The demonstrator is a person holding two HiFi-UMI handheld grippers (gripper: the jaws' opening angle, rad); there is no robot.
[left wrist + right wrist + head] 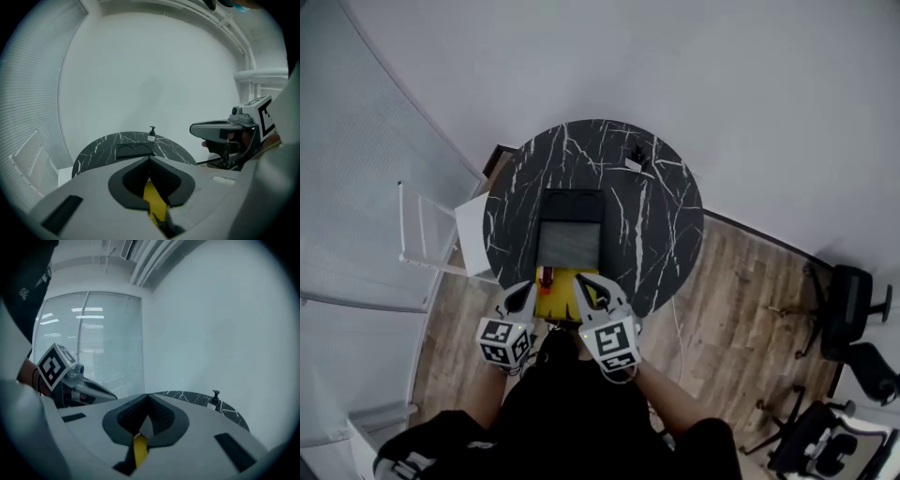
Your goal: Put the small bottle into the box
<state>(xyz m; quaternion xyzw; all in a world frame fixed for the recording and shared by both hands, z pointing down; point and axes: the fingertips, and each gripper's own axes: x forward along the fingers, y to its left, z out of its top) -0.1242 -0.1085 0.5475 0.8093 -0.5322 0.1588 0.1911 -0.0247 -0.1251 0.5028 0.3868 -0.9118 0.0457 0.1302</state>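
Head view: task looks barely started, nothing picked up yet. Small bottle point(635, 157) stands upright at far edge of table point(670, 220), beyond box point(572, 204) at centre. Left gripper point(528, 292) and right gripper point(586, 283) hover over near edge, above yellow item point(558, 302).

Left gripper view: jaws pressed together, nothing between; yellow shows below.

Right gripper view: jaws also closed, empty; bottle well apart.

Next, likely: open one gripper, reach past box to bottle.

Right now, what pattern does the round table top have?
Black with white marble-like veins; the table shows best in the head view.
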